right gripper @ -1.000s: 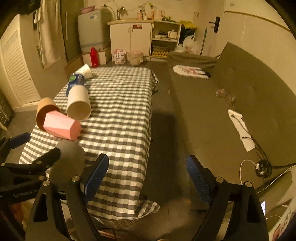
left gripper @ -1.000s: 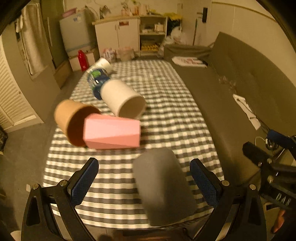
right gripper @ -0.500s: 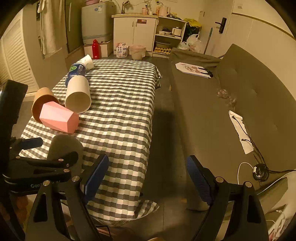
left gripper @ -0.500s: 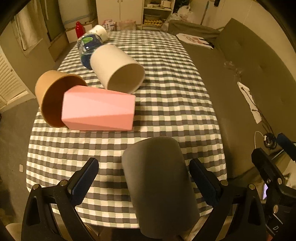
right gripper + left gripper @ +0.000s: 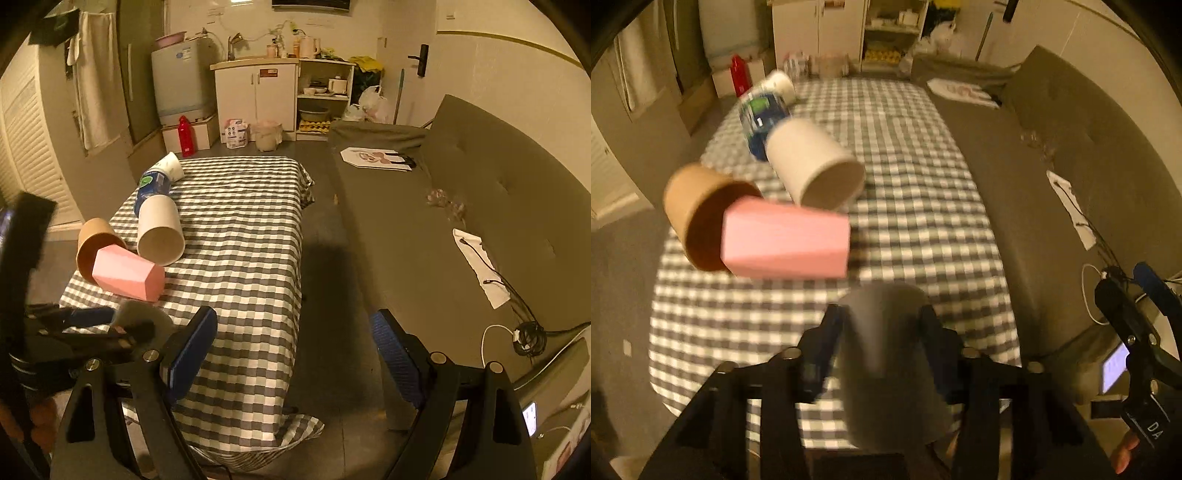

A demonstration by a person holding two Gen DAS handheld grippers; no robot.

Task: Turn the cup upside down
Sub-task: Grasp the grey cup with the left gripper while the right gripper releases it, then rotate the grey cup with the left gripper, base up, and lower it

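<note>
A grey cup (image 5: 886, 354) lies on its side at the near edge of the checked table (image 5: 923, 206). My left gripper (image 5: 882, 332) is shut on the grey cup, one finger on each side of it. The cup and the left gripper also show in the right wrist view (image 5: 140, 321), at the lower left. My right gripper (image 5: 291, 354) is open and empty, off the table's right side above the floor.
A pink faceted cup (image 5: 786, 240), a brown cup (image 5: 698, 214), a white cup (image 5: 812, 162) and a blue bottle (image 5: 761, 114) lie on their sides on the table's left part. A grey sofa (image 5: 461, 221) runs along the right.
My left gripper has closed its fingers onto the grey cup. The left view has shifted a little. The right gripper has stayed open off the table's side.
</note>
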